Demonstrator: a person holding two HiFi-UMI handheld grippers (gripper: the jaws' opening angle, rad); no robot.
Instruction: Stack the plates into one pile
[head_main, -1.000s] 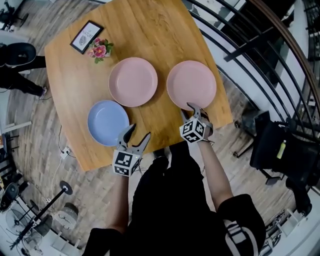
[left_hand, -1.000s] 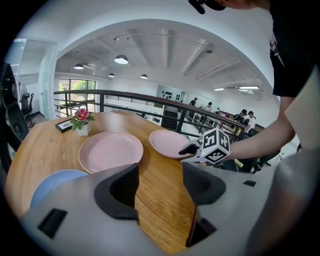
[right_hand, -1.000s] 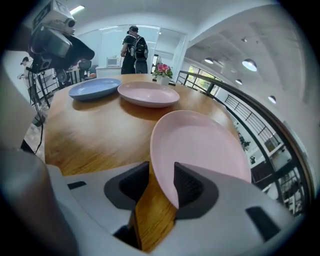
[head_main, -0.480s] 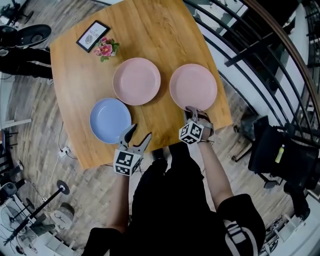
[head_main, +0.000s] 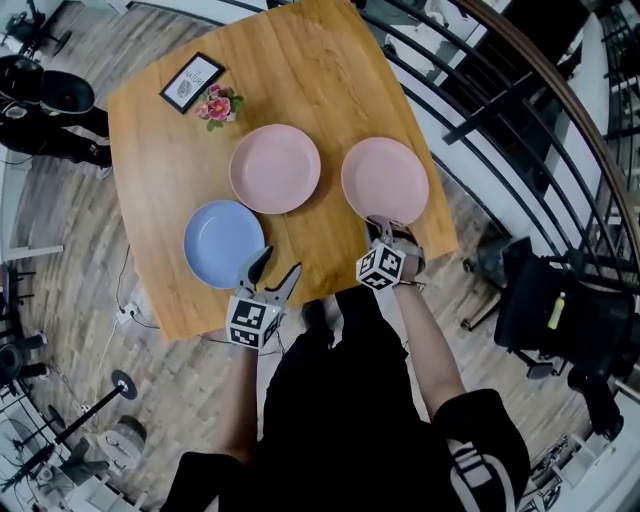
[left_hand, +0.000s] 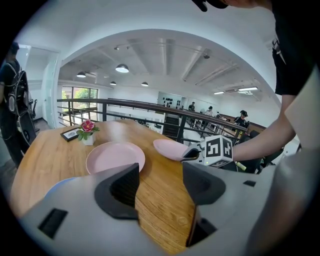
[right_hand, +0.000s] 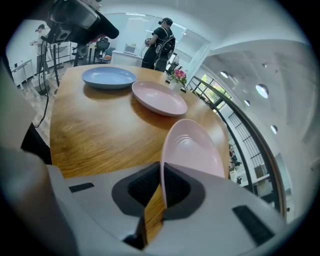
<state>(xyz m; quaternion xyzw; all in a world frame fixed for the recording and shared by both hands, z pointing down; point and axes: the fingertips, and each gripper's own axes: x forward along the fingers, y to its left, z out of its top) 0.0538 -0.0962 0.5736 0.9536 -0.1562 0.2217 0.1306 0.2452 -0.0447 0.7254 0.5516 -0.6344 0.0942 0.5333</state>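
Three plates lie on the wooden table: a blue plate at the front left, a pink plate in the middle and a second pink plate at the right. My right gripper has just been closing and is shut on the near rim of the right pink plate, which tilts up off the wood at my end. My left gripper hovers open and empty over the table's front edge, just right of the blue plate. In the left gripper view the middle pink plate lies ahead.
A small vase of flowers and a framed card stand at the table's far left corner. A black railing runs close along the right side of the table. A black chair stands beyond it.
The right gripper's jaws have closed on the right pink plate's near rim and raised it a little. The left gripper has stayed where it was.
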